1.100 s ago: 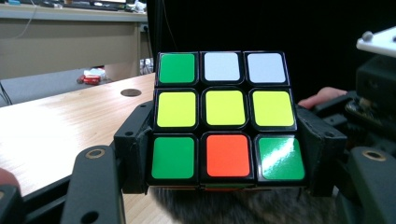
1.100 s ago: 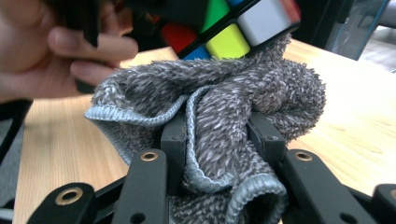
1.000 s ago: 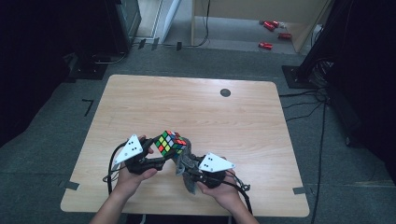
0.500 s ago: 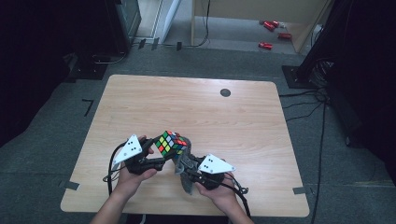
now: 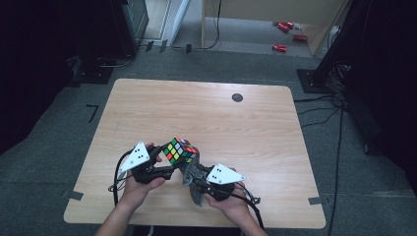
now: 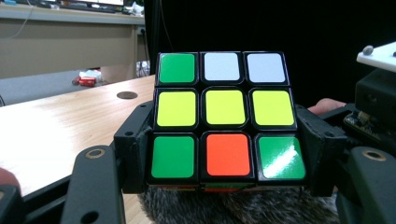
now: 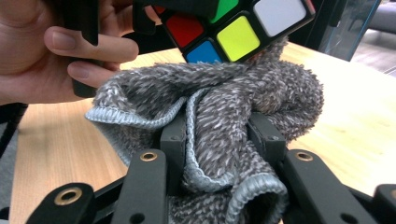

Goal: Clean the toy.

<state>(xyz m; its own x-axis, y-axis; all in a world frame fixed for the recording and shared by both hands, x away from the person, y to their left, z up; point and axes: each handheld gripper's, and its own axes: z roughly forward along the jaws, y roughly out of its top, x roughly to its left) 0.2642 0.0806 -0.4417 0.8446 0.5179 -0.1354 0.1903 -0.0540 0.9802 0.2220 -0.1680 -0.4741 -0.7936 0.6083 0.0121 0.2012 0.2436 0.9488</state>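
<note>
A scrambled Rubik's cube [image 5: 179, 149] is held up over the table's near side, and my left gripper [image 5: 167, 162] is shut on its lower layer. In the left gripper view the cube [image 6: 224, 116] sits between the black jaws, showing green, white, yellow and orange tiles. My right gripper [image 5: 193, 174] is shut on a bunched grey fluffy cloth [image 5: 192, 169]. In the right gripper view the cloth [image 7: 215, 112] is pressed up against the cube's underside [image 7: 233, 23], with the person's left hand [image 7: 51, 51] beside it.
The wooden table [image 5: 206, 118] has a small dark round cap [image 5: 237, 97] near its far edge. Beyond the table lie red objects [image 5: 280, 47] on the floor. Cables trail from both grippers at the table's near edge.
</note>
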